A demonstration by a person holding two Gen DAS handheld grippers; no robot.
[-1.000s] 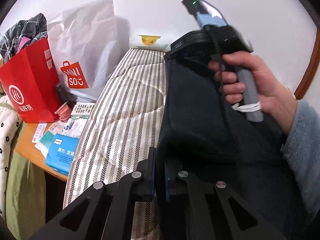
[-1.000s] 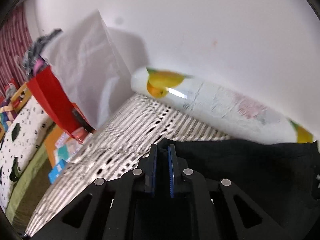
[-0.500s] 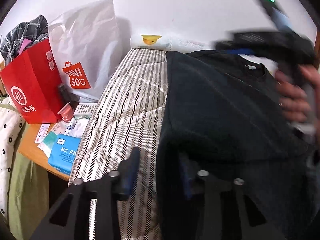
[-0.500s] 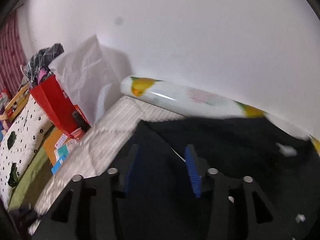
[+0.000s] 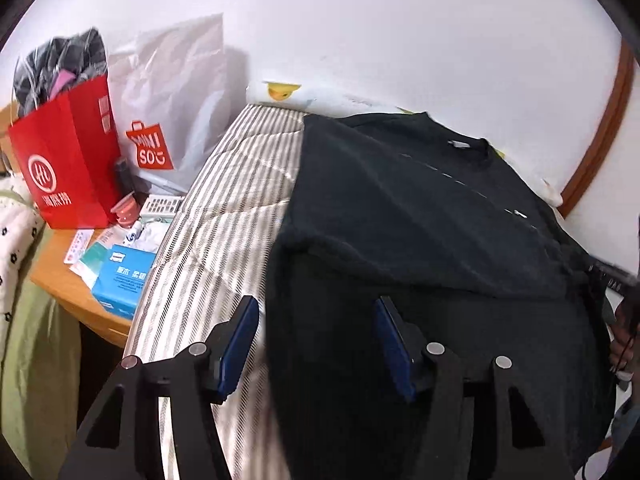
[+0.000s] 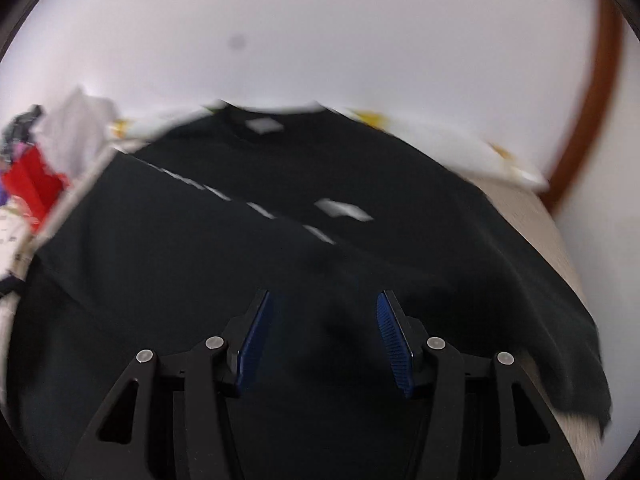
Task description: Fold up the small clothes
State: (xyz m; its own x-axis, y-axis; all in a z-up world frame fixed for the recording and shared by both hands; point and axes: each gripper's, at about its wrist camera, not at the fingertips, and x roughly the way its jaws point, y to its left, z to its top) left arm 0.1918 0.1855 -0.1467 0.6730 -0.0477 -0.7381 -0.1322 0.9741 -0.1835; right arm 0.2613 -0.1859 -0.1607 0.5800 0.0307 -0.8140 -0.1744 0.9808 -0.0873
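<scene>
A black T-shirt (image 5: 420, 232) lies on the striped bed (image 5: 224, 216), its left side folded over toward the middle, collar with a white label toward the wall. It also shows in the right wrist view (image 6: 280, 240), blurred. My left gripper (image 5: 316, 336) is open and empty, just above the shirt's near left edge. My right gripper (image 6: 320, 332) is open and empty above the shirt's lower middle. The hand on the right gripper shows at the left wrist view's right edge.
A red paper bag (image 5: 68, 160) and a white Miniso bag (image 5: 172, 108) stand left of the bed. A blue tissue pack (image 5: 120, 276) and small items lie on the wooden side table (image 5: 72, 288). A rolled printed pillow (image 5: 288, 94) lies along the wall.
Both grippers were shut on the shirt's edge a second ago. They have opened and let it go, the fold now lies flat, and the right gripper has swung away to the right.
</scene>
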